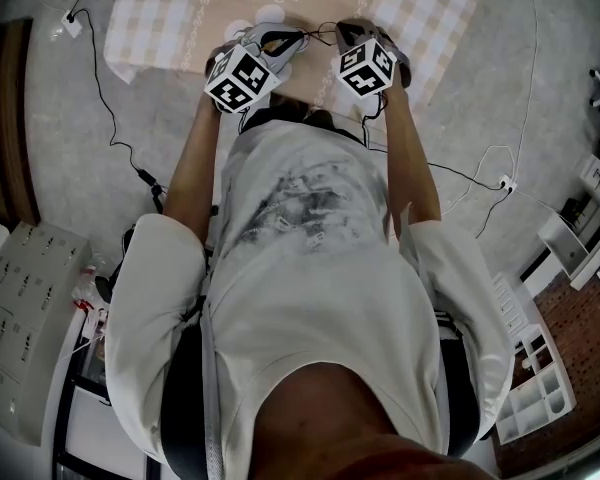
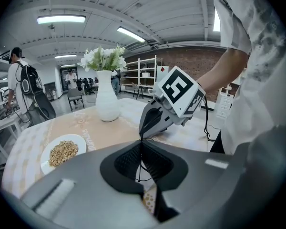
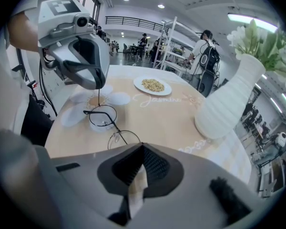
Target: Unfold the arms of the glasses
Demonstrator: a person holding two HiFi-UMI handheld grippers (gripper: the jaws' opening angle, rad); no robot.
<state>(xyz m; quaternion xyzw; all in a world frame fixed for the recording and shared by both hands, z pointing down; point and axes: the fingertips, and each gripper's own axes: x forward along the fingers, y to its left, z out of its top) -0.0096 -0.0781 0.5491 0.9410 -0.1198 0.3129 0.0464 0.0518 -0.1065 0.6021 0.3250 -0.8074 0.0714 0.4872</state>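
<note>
The thin black wire glasses (image 3: 104,116) with two round lenses hang just above the beige table (image 3: 167,118), stretched between my two grippers. My left gripper (image 3: 99,86) comes down from the upper left and is shut on one slim arm (image 2: 142,162), which runs down between its jaws. My right gripper (image 3: 142,149) is shut on the frame's other end, just past the nearer lens (image 3: 124,140). In the head view, both grippers (image 1: 280,40) (image 1: 345,34) meet over the table's near edge, with the glasses (image 1: 318,30) between them. In the left gripper view, the right gripper (image 2: 143,135) tips down onto the wire.
A white vase (image 3: 229,104) with white flowers (image 2: 104,58) stands on the table. A plate of grains (image 3: 152,85) (image 2: 63,151) lies farther along. A white flower-shaped mat (image 3: 83,104) lies under the glasses. People, chairs and shelving are in the background. Cables (image 1: 110,98) run over the floor.
</note>
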